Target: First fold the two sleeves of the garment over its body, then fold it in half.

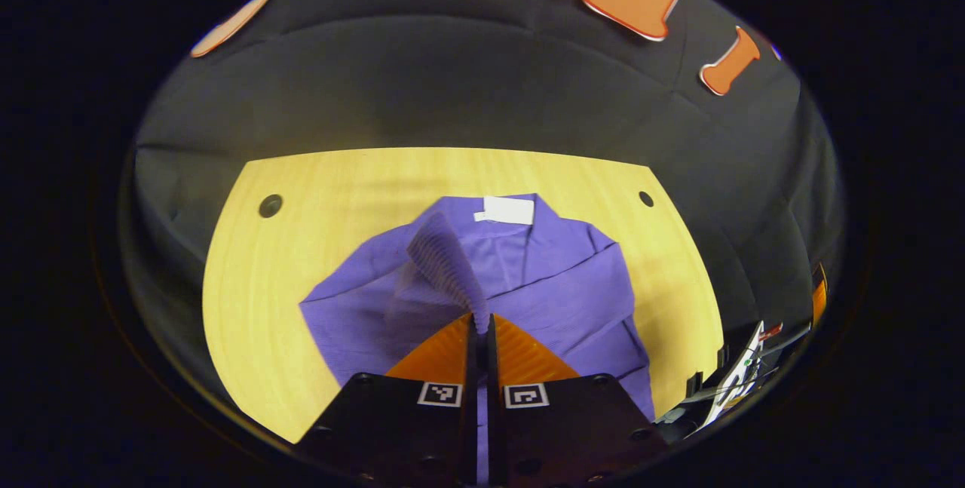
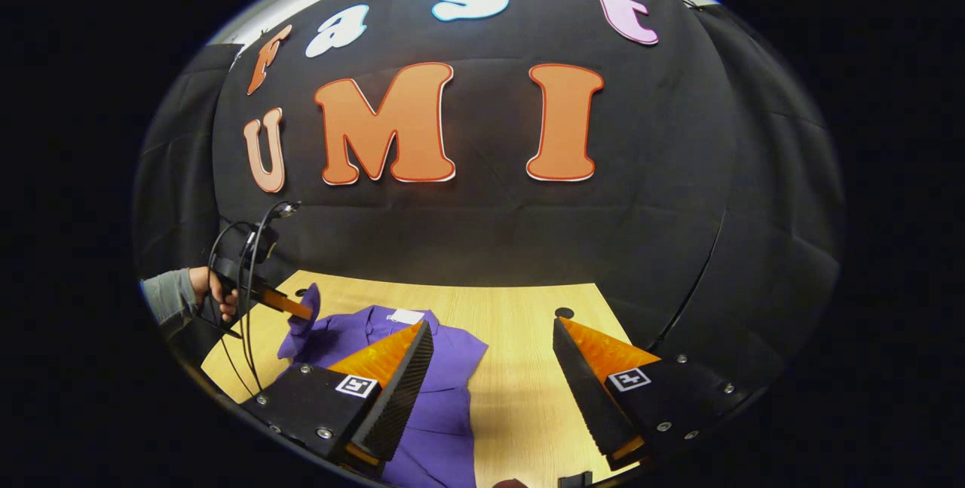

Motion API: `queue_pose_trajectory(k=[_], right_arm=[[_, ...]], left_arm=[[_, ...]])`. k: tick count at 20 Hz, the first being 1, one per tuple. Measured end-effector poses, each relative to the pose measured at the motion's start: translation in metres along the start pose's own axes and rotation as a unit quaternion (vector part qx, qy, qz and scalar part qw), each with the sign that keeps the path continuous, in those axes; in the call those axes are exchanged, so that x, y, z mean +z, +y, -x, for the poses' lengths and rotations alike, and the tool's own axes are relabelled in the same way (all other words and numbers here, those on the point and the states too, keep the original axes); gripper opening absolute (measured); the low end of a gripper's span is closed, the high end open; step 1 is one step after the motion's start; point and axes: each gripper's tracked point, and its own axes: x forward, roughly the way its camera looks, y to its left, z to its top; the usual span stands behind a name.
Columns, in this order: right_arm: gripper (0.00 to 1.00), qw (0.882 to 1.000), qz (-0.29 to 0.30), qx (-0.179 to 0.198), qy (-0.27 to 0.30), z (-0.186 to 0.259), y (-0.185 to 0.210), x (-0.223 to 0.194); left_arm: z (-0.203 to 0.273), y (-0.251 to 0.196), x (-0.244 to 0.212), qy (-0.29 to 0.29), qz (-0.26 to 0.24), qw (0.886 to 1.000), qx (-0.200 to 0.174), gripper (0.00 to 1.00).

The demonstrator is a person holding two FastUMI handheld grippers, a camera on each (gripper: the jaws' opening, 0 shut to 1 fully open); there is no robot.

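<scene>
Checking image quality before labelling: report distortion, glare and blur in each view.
Left gripper view: fisheye bends the table edge into a curve; purple garment sharp, evenly lit, no glare. Right gripper view: same barrel bend; a bright strip glares along the top rim; near fingers slightly soft, left gripper small but clear.

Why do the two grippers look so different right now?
The left gripper is pinched shut on the purple garment's sleeve, lifting it; the right gripper is wide open, holding nothing. The left is over the garment, the right over its edge and the wooden table. Both point toward the booth's wall.
</scene>
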Motion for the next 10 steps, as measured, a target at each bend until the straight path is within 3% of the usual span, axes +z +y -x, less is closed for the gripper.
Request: queue_pose_trajectory(k=[4,10], right_arm=[[0.95,1.000,-0.003,-0.007,0.001,0.006,-0.020,-0.001],[0.95,1.000,0.004,-0.007,-0.007,0.012,-0.035,0.008]], left_arm=[[-0.031,-0.059,0.001,0.007,-0.004,1.000,-0.004,0.06],[-0.066,-0.123,0.012,-0.001,-0.052,0.999,0.009,0.06]])
